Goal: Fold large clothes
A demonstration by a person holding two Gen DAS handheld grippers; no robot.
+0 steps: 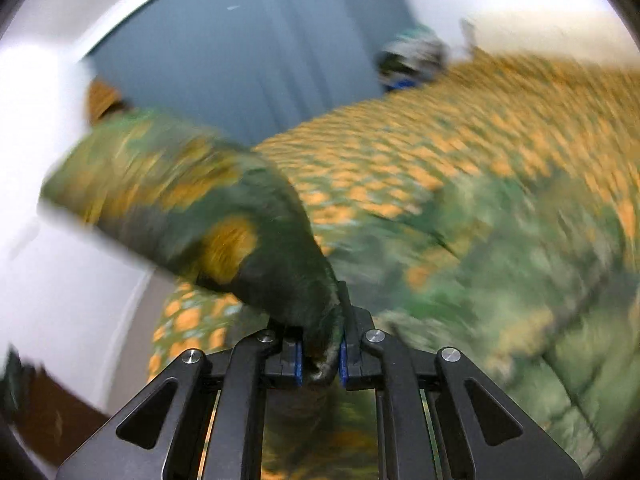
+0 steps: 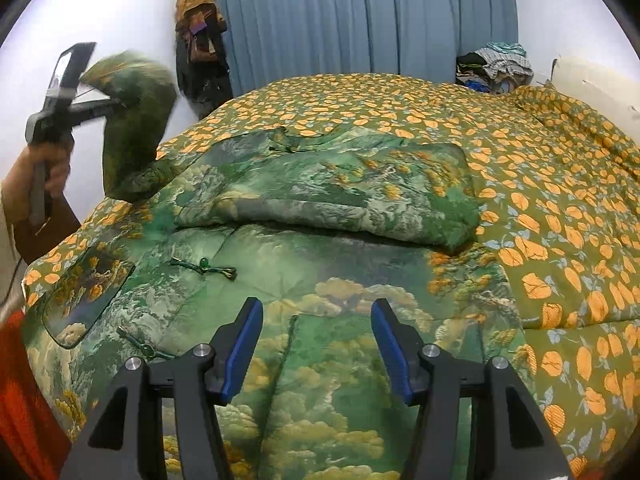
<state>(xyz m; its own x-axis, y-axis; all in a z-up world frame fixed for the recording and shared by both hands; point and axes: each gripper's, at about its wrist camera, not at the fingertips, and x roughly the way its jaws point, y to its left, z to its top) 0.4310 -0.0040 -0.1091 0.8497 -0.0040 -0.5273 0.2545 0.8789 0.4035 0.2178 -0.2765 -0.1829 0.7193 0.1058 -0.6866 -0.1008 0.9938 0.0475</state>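
Right claw [image 2: 316, 344]: jaws about half open, holding nothing, poised over the green jacket [image 2: 304, 320] spread on the bedcover [image 2: 560, 200]. Beyond, to its left, the left claw [image 1: 320, 356] is clamped on the jacket's sleeve [image 2: 132, 120], raised above the bed.

Green jacket [image 2: 304, 280] fills near-left bed [image 2: 560, 200]; its folded sleeve [image 2: 340, 192] makes a raised hump mid-bed. Right and far bed open, flat bedspread only. Left edge blocked: left hand-held gripper [image 2: 116, 102] holds lifted sleeve [image 2: 132, 120] in the air there. Far right corner: clothes pile [image 2: 496, 66]. Curtain [image 2: 360, 16] closes far side.
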